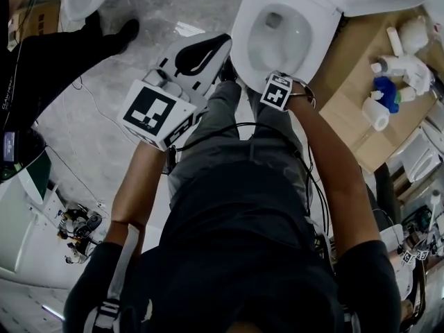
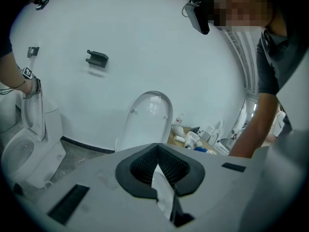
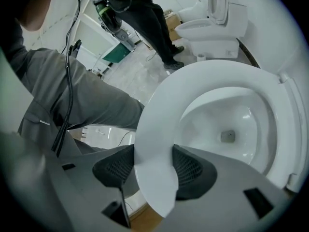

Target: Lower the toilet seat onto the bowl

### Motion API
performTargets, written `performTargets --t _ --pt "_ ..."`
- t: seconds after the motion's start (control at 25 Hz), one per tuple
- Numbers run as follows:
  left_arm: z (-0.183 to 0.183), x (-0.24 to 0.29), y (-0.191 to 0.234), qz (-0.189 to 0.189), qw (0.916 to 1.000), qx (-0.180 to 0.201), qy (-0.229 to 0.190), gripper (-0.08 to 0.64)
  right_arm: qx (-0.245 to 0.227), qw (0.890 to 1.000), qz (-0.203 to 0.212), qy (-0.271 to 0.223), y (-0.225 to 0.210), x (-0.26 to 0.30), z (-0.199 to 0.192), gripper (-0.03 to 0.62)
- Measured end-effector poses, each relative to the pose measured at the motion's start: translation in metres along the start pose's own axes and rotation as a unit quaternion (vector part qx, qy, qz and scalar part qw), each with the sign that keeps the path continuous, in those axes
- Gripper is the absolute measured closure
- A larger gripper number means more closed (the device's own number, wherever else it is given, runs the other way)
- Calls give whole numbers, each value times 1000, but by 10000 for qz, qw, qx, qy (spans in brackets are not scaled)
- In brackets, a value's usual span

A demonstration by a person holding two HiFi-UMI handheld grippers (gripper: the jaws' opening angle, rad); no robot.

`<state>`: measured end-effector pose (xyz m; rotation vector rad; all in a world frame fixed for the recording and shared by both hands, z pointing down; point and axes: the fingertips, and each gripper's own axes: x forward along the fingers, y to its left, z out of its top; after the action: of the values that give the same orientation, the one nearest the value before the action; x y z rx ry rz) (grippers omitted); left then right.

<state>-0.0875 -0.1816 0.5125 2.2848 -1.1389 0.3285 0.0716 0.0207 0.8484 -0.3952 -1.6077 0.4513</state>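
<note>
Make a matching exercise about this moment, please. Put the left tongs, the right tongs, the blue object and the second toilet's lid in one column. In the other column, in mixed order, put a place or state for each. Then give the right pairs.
Column 1
1. left tongs
2. right tongs
3. blue object
4. second toilet's lid

Column 2
A. stands upright
B. closed on the front edge of the toilet seat
C. shut, with nothing between them
D. lies on the brown board

Pairs: 1-C, 2-B, 3-D, 4-A
</note>
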Motion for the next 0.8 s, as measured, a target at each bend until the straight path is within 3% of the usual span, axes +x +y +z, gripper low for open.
performTargets --t 0.28,0.48,0.8 --pt "-7 2 10 84 9999 -52 -61 555 305 9985 465 -9 -10 10 -6 345" --pt "-19 -6 25 212 9997 -128 22 555 204 9995 165 154 -22 23 -4 347" --pt "-36 -19 43 341 9992 -178 60 555 186 9988 131 424 -30 43 -5 347"
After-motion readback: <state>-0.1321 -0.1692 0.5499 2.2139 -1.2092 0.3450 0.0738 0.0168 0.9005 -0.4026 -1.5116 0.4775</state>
